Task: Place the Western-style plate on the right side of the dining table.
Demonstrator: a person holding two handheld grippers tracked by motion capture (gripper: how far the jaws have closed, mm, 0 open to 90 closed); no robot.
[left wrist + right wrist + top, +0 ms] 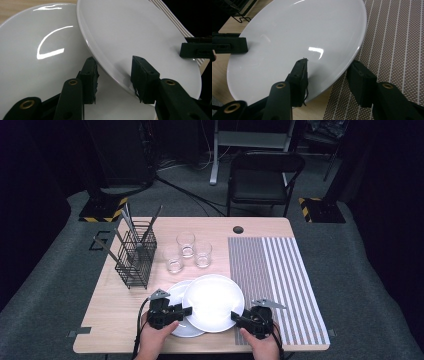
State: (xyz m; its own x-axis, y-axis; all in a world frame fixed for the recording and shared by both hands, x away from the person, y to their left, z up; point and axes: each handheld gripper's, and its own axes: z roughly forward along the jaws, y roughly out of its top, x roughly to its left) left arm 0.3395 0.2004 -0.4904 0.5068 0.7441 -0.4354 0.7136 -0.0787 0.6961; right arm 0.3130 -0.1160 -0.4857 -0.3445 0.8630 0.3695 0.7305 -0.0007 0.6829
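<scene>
In the high view, a white upper plate (213, 302) is seen near the front edge of the wooden table (120, 330), overlapping a second lower plate (179, 290) that lies partly beneath it on the left. The left gripper (186, 311) is placed at the upper plate's left rim and the right gripper (236, 316) at its right rim — one on each side, held by the person's hands. Behind the plates three clear glasses (187, 251) are grouped, a black wire cutlery rack (135, 255) with utensils stands to their left, and a striped placemat (272, 280) lies to the right, its edge reached by the upper plate.

In the left gripper view, the jaws are seen open, with a wide gap between them; the rim of the upper plate (140, 37) passes through that gap, one jaw over it and the other under. The rim is tilted up off the lower plate (37, 62). Whether the pads (141, 75) press on the rim cannot be told. The right gripper's tip (196, 48) is seen at the far rim.

In the right gripper view, the jaws are likewise apart and straddle the upper plate (299, 37) at its rim — one above the white surface, one below over the placemat (397, 37). A firm hold is not shown.
</scene>
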